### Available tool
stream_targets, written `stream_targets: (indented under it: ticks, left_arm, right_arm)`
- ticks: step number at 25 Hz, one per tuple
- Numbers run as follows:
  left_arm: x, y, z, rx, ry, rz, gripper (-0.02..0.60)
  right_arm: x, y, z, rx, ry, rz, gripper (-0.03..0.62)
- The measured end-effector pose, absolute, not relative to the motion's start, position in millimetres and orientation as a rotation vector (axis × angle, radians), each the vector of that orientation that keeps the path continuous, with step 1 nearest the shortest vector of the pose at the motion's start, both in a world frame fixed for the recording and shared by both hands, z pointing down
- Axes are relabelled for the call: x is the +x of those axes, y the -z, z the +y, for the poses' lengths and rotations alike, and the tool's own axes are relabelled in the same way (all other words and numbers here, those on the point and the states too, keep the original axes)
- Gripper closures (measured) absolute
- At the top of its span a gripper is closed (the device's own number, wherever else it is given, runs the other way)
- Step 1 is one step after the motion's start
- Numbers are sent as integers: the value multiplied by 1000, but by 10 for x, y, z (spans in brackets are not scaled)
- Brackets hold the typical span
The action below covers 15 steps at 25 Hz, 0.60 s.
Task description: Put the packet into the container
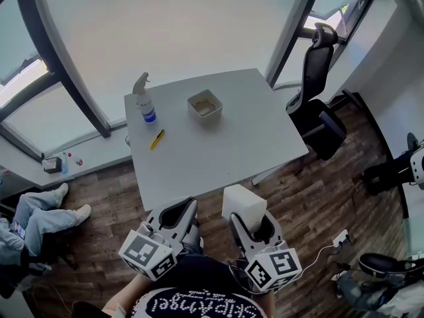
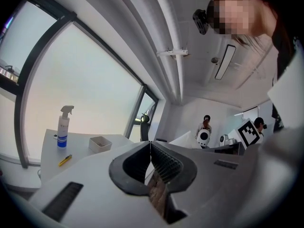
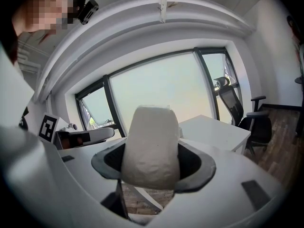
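Grips white packet [image 3: 152, 146] between right gripper [image 1: 254, 229] jaws, lower centre. Holds left gripper [image 2: 150, 163] closed, empty, lower left. Notes container [image 1: 205, 105] on table [image 1: 218, 151], upper centre.

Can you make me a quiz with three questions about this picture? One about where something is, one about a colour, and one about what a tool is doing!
1. Where is the container?
A. on the table
B. under the table
C. held up in the air

2. What colour is the packet?
A. red
B. white
C. green

3. What is the right tool doing?
A. open and empty
B. shut on the packet
C. lying on the table

Answers:
1 A: it sits on the tabletop near the spray bottle.
2 B: it looks white in both views that show it.
3 B: its jaws clamp the packet; the left tool is shut and empty.
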<state>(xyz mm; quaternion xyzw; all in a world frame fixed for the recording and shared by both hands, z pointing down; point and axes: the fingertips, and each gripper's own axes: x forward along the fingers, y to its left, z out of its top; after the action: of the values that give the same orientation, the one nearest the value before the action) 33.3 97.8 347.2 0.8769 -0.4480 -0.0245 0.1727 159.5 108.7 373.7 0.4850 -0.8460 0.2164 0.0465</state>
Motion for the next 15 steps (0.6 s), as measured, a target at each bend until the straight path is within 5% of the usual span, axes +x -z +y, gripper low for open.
stream_targets:
  ticks: [15]
  left_arm:
    - [170, -3422, 221, 2503, 88, -1304, 572]
  right_arm:
    - [1525, -3728, 437, 1513, -652, -2522, 321]
